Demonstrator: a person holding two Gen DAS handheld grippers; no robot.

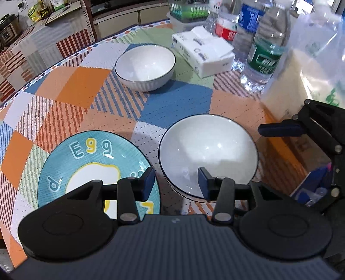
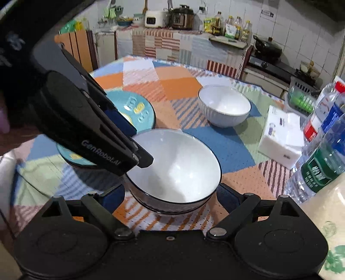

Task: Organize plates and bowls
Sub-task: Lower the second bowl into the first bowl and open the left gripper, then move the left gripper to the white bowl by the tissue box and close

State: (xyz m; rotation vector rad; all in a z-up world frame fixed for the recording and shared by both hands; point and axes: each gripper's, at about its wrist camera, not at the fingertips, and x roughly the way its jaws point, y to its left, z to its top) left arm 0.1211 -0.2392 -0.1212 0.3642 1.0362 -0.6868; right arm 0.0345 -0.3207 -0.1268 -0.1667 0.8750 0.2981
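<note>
A white bowl with a dark rim (image 1: 208, 148) (image 2: 179, 168) stands near me on the patterned tablecloth. My left gripper (image 1: 176, 184) is open and straddles its left rim. One finger is inside the bowl and the other hangs over the edge of a teal "Egg" plate (image 1: 97, 155) (image 2: 138, 109), with no pad pressing. My right gripper (image 2: 171, 195) stands wide open, its fingers flanking the bowl's near side. Its far finger (image 1: 280, 129) ends just short of the rim. A second white bowl (image 1: 145, 64) (image 2: 224, 105) sits farther back.
A tissue pack (image 1: 202, 53) lies behind the bowls. Several water bottles (image 1: 265, 53) and a pale plastic bag of rice (image 1: 312, 64) crowd the right side. A green basket (image 1: 187, 10) stands at the back. The round table's edge (image 1: 13, 101) curves along the left.
</note>
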